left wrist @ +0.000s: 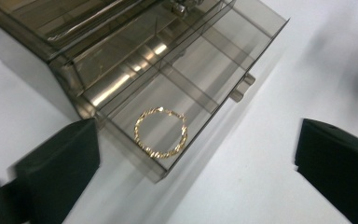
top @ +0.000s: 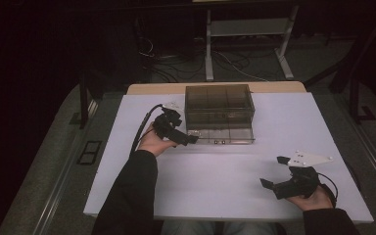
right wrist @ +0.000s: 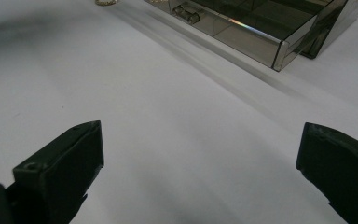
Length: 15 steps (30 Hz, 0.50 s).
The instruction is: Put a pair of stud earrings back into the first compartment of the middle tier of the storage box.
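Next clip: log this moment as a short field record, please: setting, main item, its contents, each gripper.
setting: white table, dark room
box: smoky clear drawer box at the far middle of the table, bottom drawer pulled out
contents: gold bracelet lying flat in the drawer's end compartment
left gripper: open, nothing between the jaws, above the drawer's bracelet end
right gripper: open, holding nothing, near the table's front right, apart from the box

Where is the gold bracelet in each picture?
High view: too small to make out; its drawer sits at the box's front.
Left gripper view: bracelet lies in the drawer's corner compartment, low centre.
Right gripper view: cannot tell.
Shared landmark: the smoky clear box.
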Each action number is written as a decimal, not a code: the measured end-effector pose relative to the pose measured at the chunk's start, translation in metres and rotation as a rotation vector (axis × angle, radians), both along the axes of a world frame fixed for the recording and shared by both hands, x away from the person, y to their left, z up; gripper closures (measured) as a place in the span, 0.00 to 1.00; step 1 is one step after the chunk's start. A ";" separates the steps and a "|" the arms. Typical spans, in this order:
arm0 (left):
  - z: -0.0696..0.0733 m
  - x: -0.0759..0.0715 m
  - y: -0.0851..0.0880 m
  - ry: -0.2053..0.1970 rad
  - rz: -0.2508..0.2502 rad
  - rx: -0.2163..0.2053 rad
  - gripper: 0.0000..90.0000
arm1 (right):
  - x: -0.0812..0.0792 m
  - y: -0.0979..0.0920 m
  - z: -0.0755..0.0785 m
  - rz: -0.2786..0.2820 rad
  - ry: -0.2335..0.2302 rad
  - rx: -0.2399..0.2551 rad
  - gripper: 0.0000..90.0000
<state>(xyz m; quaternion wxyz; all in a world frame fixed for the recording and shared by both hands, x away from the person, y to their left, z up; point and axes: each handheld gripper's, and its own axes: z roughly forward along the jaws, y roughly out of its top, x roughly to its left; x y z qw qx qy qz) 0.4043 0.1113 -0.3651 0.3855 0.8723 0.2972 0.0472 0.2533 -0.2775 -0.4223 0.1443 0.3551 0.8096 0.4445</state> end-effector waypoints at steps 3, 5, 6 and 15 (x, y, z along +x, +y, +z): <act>0.001 -0.002 0.005 0.003 0.006 -0.011 0.00 | 0.000 0.000 0.000 0.001 -0.001 -0.003 0.00; 0.002 -0.003 0.009 -0.004 -0.001 -0.005 0.00 | 0.000 0.000 0.000 -0.003 -0.001 -0.001 0.00; 0.002 -0.003 0.011 -0.006 -0.005 0.001 0.00 | 0.000 0.000 0.000 -0.003 -0.001 -0.002 0.00; 0.003 -0.012 0.034 -0.027 0.000 -0.026 0.00 | 0.000 0.000 0.000 -0.004 -0.002 -0.001 0.00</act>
